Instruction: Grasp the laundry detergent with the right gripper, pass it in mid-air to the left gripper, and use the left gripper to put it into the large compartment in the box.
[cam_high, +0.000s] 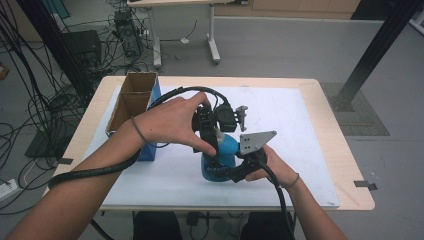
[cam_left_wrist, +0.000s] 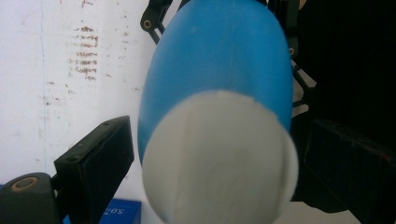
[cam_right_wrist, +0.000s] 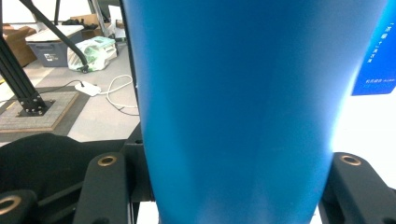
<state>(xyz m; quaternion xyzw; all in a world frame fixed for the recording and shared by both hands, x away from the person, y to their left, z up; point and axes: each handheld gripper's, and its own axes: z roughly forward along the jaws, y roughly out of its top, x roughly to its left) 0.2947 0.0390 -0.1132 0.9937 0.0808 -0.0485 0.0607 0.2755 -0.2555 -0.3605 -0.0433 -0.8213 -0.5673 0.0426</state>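
A blue bottle (cam_high: 228, 148) with a white cap (cam_left_wrist: 219, 161) stands upright on the white mat (cam_high: 300, 130) near the table's middle. My right gripper (cam_high: 222, 172) comes in from the near side and is shut on the bottle's lower body (cam_right_wrist: 238, 102), one black jaw pressing each flank. My left gripper (cam_high: 215, 132) reaches down from above and straddles the cap. In the left gripper view, its jaws sit wide apart on either side of the cap, with a thin strip of mat showing between one jaw and the bottle.
An open cardboard box (cam_high: 131, 100) with a blue side stands at the mat's left edge, close to my left forearm. Cables trail from both grippers. The mat's right half has free room. A desk and cables lie on the floor beyond.
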